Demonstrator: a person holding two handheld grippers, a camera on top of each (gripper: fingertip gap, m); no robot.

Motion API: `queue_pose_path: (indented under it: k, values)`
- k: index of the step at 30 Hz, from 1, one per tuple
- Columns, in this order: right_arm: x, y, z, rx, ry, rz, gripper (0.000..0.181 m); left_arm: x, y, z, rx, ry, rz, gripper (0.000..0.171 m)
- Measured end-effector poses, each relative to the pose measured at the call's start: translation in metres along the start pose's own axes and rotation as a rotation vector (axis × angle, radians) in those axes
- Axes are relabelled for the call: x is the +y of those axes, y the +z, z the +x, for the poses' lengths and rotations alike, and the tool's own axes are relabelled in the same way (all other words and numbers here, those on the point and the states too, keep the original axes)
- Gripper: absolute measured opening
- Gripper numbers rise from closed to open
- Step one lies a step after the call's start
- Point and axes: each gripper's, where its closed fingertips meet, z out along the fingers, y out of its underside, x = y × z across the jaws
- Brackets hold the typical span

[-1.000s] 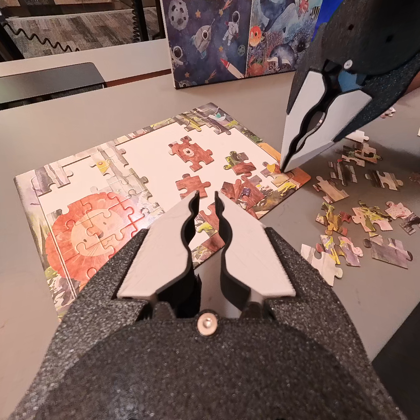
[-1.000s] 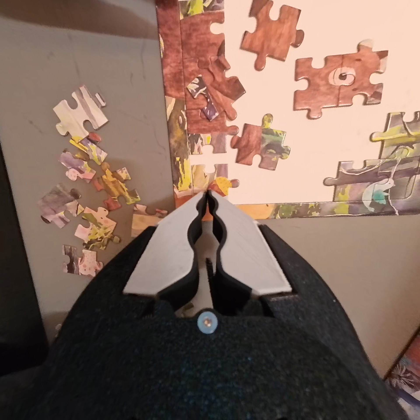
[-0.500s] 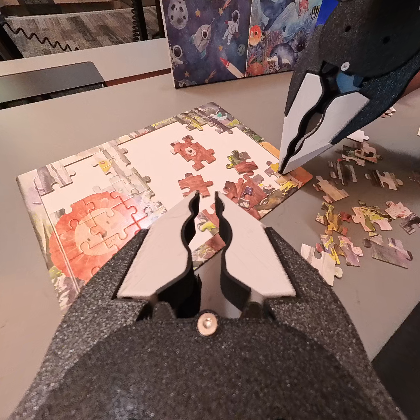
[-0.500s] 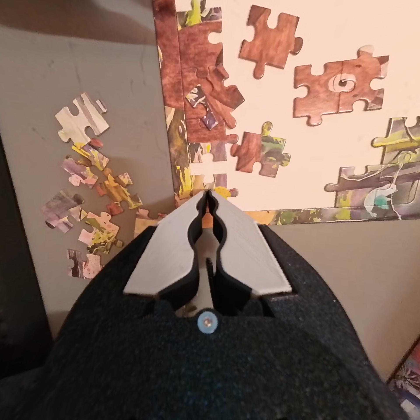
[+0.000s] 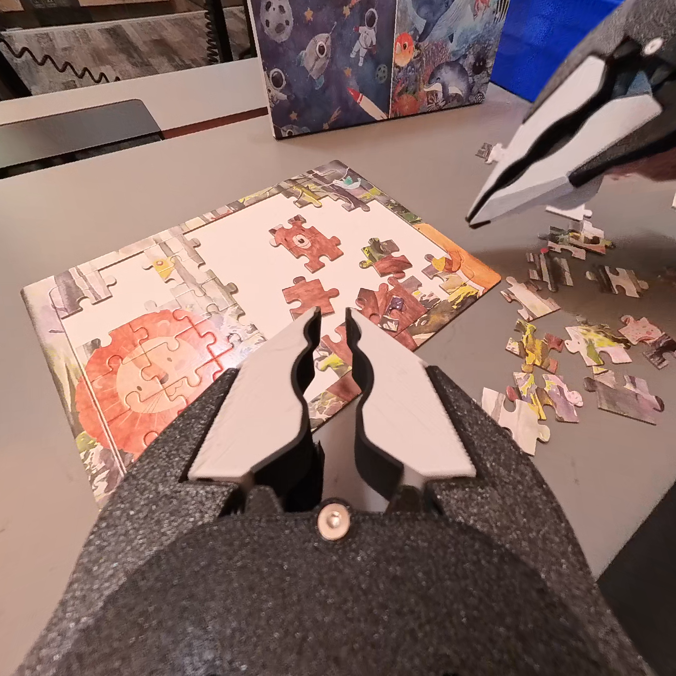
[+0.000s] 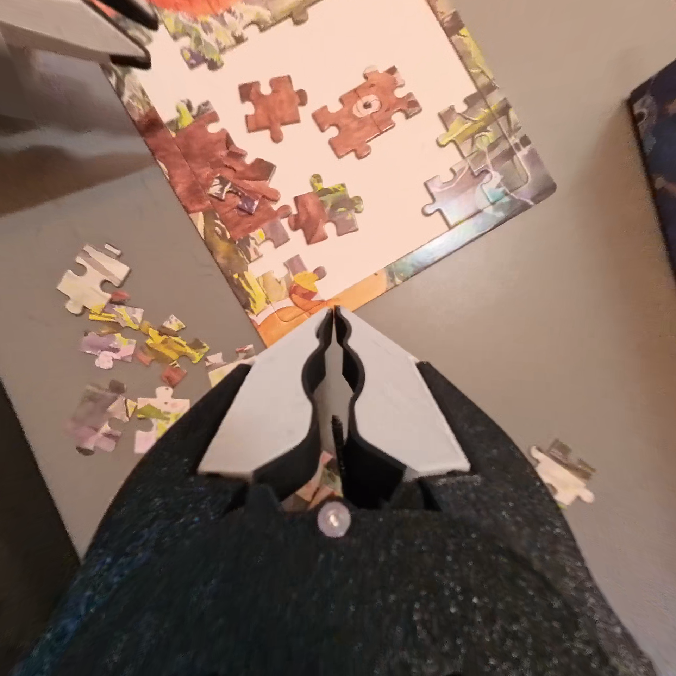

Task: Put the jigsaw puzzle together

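Note:
The puzzle board [image 5: 237,256] lies on the grey table, with a finished orange lion [image 5: 146,373] at its near left. Brown bear pieces [image 5: 305,243] lie loose on its white middle, also in the right wrist view [image 6: 365,113]. Several loose pieces [image 5: 585,347] are scattered on the table to the right of the board [image 6: 347,44]. My left gripper [image 5: 333,314] hovers over the board's near edge, slightly open and empty. My right gripper [image 6: 334,311] is shut and empty, raised above the board's orange corner; it also shows in the left wrist view [image 5: 472,219].
A picture-covered box [image 5: 365,62] stands behind the board; its edge shows in the right wrist view [image 6: 654,146]. The table's edge [image 5: 640,548] runs close by the loose pieces [image 6: 146,340]. A single piece [image 6: 563,472] lies apart. My right fingertips sit around 15 centimeters from my left ones.
My right gripper has lifted off the board's orange corner and drawn back to the right, still shut. My left gripper has stayed in place.

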Motion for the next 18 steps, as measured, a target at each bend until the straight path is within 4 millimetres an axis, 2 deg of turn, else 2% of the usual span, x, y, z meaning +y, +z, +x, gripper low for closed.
queue_pose_path:
  k: [2,5,8,9,12,14,16,18]
  values:
    - [0.0,0.001,-0.009,-0.05,0.066,0.113,0.0,0.001,0.0,0.0,-0.001,0.006,-0.004,0.012]
    - [-0.014,0.001,-0.024,-0.123,0.094,0.222,0.0,0.002,0.001,0.001,0.002,0.011,-0.014,0.009]
    - [-0.018,0.013,-0.032,-0.066,0.022,0.16,0.0,0.009,-0.001,0.002,0.006,0.057,-0.066,0.0]
    - [-0.02,0.016,-0.035,-0.052,-0.002,0.16,0.0,0.017,-0.005,-0.007,-0.042,0.111,-0.126,0.0]
    - [-0.021,0.02,-0.041,-0.043,-0.032,0.144,0.0,0.022,-0.042,-0.073,-0.354,0.305,-0.203,0.0]
    - [-0.02,0.021,-0.038,-0.028,-0.024,0.141,0.0,0.034,-0.067,-0.108,-0.421,0.225,-0.25,0.0]
    - [-0.019,0.022,-0.035,-0.021,-0.01,0.13,0.0,0.046,-0.078,-0.124,-0.385,0.078,-0.256,0.0]
    - [-0.017,0.026,-0.033,-0.015,0.004,0.112,0.0,0.059,-0.079,-0.126,-0.322,-0.027,-0.286,0.0]
